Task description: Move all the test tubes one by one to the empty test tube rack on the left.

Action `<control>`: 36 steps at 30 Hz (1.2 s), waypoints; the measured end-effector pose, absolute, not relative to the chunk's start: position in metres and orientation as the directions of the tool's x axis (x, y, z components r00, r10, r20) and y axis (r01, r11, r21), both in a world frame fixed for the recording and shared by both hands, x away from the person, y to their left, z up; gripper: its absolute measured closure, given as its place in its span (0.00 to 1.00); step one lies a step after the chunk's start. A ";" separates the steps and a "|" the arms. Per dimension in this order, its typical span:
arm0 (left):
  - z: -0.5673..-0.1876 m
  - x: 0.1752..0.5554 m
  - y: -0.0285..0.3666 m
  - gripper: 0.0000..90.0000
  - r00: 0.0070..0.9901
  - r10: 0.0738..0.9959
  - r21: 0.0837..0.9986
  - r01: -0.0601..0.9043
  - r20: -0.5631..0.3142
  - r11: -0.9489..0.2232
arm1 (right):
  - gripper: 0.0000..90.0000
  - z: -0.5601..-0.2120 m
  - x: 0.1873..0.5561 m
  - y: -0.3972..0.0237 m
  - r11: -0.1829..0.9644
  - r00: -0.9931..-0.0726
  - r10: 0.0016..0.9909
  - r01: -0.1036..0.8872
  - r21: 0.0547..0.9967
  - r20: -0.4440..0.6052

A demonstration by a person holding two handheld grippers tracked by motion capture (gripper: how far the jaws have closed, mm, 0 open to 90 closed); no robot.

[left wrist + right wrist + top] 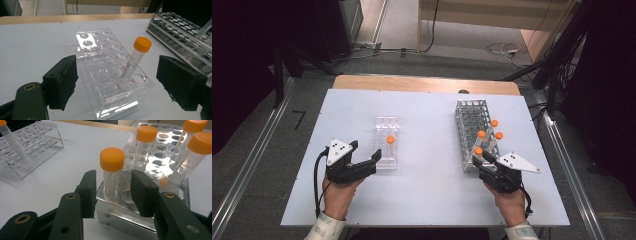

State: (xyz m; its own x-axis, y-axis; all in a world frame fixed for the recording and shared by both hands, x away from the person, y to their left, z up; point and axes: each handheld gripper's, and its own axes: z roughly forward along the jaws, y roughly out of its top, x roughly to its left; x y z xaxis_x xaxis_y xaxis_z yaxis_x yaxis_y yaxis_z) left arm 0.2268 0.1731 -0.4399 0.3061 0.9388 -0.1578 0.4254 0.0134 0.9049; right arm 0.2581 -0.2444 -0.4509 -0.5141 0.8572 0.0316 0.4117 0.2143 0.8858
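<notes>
A clear plastic rack (386, 145) (100, 50) lies left of centre and holds one orange-capped tube (390, 139) (136, 60), which leans in a near hole. My left gripper (365, 151) (120, 86) is open wide, its jaws standing on either side of that rack's near end without touching it. On the right, a metal wire rack (472, 117) (160, 157) carries several orange-capped tubes. My right gripper (484, 157) (113, 192) is open around the nearest tube (478, 150) (112, 170), with small gaps on both sides.
The white board (432, 190) lies on a wooden table (422, 83) whose far edge shows behind it. Bare board lies between the two racks. The metal rack (180, 32) shows far right in the left gripper view, the clear rack (37, 142) far left in the right gripper view.
</notes>
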 end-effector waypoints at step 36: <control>-0.437 0.226 0.174 0.19 0.308 0.937 0.909 0.417 -0.162 0.020 | 0.80 -0.415 0.248 -0.243 0.174 -0.522 0.853 0.288 0.942 0.002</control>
State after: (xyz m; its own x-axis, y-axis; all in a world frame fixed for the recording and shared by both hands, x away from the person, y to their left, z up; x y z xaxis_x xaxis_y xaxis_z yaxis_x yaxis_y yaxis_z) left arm 0.2259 0.1738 -0.4374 0.3084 0.9373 -0.1625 0.4173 0.0202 0.9085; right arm 0.2483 -0.2426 -0.4152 -0.5217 0.8531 0.0025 0.2885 0.1737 0.9416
